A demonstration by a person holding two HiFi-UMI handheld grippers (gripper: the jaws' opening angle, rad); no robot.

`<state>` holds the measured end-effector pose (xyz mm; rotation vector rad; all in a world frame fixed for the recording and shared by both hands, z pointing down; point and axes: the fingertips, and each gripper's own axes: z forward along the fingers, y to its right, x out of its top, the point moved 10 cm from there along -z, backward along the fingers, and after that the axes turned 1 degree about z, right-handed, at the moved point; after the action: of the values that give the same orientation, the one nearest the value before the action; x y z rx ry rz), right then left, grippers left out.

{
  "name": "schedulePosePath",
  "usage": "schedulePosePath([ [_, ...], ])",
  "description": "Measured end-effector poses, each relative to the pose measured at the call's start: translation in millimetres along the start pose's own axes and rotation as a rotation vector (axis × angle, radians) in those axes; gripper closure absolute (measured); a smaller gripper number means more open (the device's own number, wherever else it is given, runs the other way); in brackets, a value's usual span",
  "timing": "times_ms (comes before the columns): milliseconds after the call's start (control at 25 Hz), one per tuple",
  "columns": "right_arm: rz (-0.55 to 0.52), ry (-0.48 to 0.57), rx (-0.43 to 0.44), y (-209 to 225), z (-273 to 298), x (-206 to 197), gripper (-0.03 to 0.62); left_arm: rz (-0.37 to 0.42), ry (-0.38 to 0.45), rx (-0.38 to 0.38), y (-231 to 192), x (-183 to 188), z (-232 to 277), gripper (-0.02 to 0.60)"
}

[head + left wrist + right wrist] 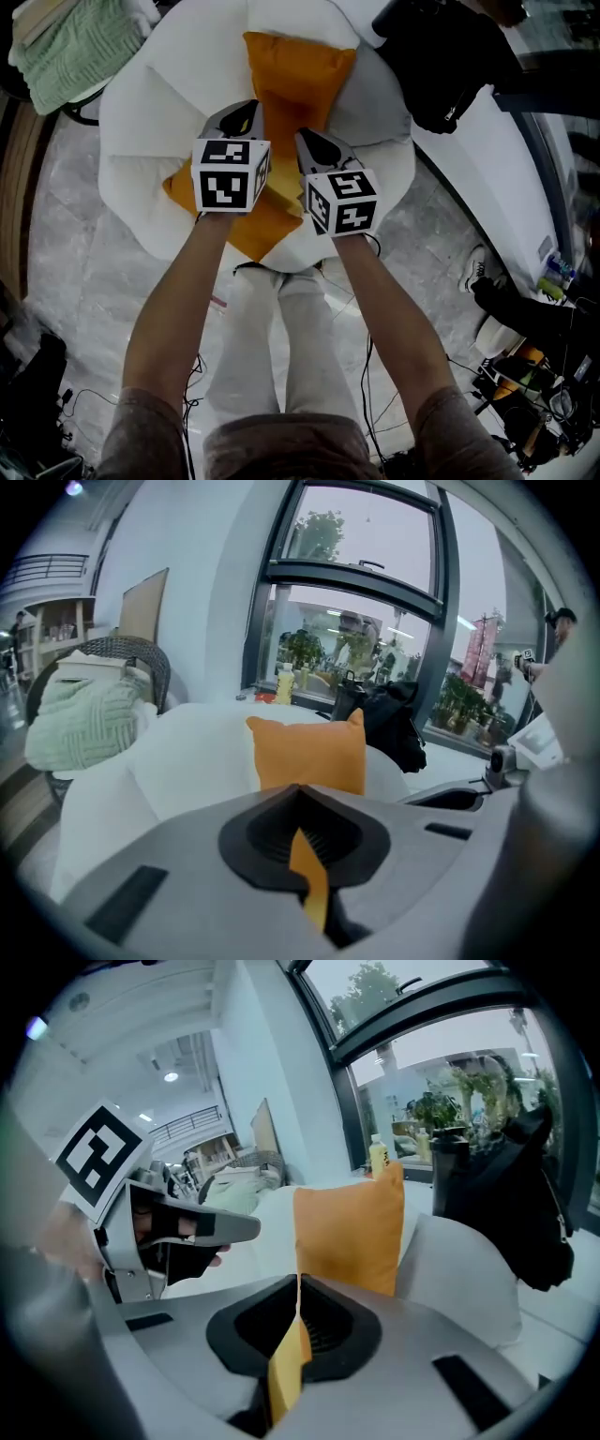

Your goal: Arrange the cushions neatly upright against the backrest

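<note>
One orange cushion [300,80] [309,752] [352,1227] stands upright against the backrest of a white round armchair [141,112]. A second orange cushion [251,230] lies lower on the seat, toward the front edge. My left gripper [239,122] [300,794] is shut on a fold of this lower cushion; its orange fabric [309,878] shows pinched between the jaws. My right gripper [314,145] [298,1283] is shut on the same cushion a little to the right, with orange cloth [286,1363] squeezed in its jaws. The left gripper [178,1227] shows beside it in the right gripper view.
A black bag [436,66] [380,719] [506,1194] sits on the white ledge right of the armchair. A green knitted throw [70,42] [84,719] lies on a wicker chair at the left. Cables, shoes [478,267] and gear lie on the floor to the right.
</note>
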<state>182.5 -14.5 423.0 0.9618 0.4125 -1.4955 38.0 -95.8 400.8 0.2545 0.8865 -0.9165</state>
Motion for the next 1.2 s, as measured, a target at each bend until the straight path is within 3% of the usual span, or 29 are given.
schedulePosePath([
  [320,-0.128,-0.042,0.147,-56,24,3,0.569,-0.089,0.035,0.131,-40,-40,-60,0.578],
  [560,-0.230,-0.105,0.299,-127,46,-6,0.569,-0.192,0.031,0.284,-80,-86,-125,0.577],
  [720,-0.301,-0.132,0.368,-172,56,-11,0.569,-0.251,0.042,0.343,-98,-111,-161,0.575],
  [840,-0.345,-0.156,0.414,-194,60,-18,0.569,-0.286,0.034,0.358,-106,-130,-176,0.562],
  [920,-0.379,-0.182,0.421,-197,64,-24,0.567,-0.318,0.029,0.348,-106,-143,-177,0.517],
  [1040,-0.389,-0.239,0.412,-189,75,-39,0.471,-0.374,0.019,0.327,-102,-165,-169,0.491],
  [1200,-0.371,-0.320,0.391,-172,87,-73,0.447,-0.430,-0.015,0.304,-90,-209,-151,0.482],
])
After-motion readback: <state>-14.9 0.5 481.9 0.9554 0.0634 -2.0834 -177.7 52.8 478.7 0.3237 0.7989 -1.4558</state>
